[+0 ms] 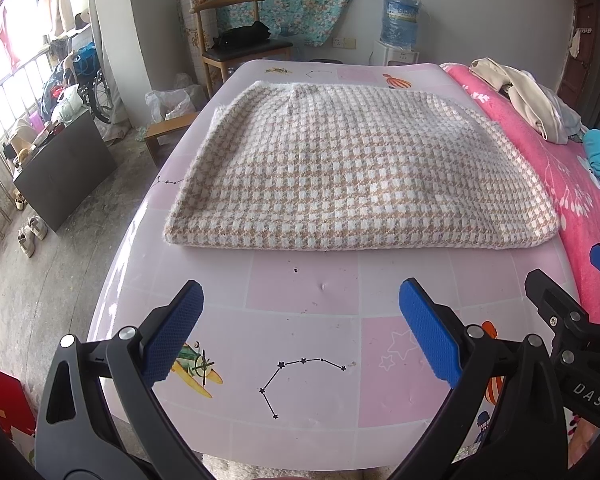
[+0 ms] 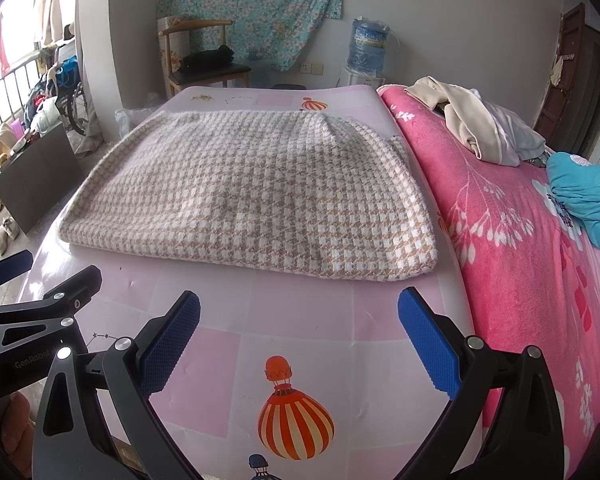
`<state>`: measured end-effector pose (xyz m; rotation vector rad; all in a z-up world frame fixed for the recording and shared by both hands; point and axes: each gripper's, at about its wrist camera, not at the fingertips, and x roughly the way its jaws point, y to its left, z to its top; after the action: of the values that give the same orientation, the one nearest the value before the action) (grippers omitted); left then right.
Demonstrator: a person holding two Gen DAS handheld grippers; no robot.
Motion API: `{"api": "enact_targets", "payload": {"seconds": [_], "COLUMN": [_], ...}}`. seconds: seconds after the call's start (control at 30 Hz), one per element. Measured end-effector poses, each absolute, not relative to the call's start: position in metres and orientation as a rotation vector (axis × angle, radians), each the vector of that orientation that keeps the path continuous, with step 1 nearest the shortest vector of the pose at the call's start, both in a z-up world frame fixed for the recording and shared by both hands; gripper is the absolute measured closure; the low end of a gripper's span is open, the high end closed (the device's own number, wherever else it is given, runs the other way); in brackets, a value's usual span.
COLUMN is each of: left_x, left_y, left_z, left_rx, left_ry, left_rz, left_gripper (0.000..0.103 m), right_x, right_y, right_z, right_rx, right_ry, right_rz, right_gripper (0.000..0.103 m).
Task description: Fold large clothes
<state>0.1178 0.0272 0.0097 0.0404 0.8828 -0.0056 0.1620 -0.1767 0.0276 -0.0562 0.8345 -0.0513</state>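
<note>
A beige-and-white houndstooth garment (image 1: pixel 348 176) (image 2: pixel 252 196) lies folded into a thick rectangle on the pink patterned table (image 1: pixel 304 292) (image 2: pixel 216 356). My left gripper (image 1: pixel 300 332) hovers open over the table's near end, short of the garment's front edge, with nothing between its blue pads. My right gripper (image 2: pixel 298 340) is open too and empty, just before the garment's near right corner. In the left wrist view the right gripper's fingers (image 1: pixel 556 296) show at the right edge. The left gripper's fingers (image 2: pixel 40 300) show at the left in the right wrist view.
A pink floral blanket (image 2: pixel 520 248) covers the bed to the right of the table, with a heap of cream clothes (image 2: pixel 472 124) and a teal cloth (image 2: pixel 588 196) on it. A wooden chair (image 1: pixel 240 44) and a water dispenser (image 1: pixel 398 36) stand beyond. A black board (image 1: pixel 64 172) and shoes (image 1: pixel 32 234) sit left.
</note>
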Motion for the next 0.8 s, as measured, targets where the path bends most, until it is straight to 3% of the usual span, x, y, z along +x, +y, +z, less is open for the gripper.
{"api": "enact_targets", "payload": {"seconds": [0.8], "left_x": [0.1175], "left_y": [0.0272], "left_z": [0.0101], "left_rx": [0.04], "left_ry": [0.882], "left_rz": [-0.006], "left_gripper": [0.008], "right_x": [0.1614], "right_y": [-0.1786], "right_z": [0.0281], "right_rx": [-0.057], "right_ry": [0.835], "right_rz": [-0.054], "right_gripper": [0.006]}}
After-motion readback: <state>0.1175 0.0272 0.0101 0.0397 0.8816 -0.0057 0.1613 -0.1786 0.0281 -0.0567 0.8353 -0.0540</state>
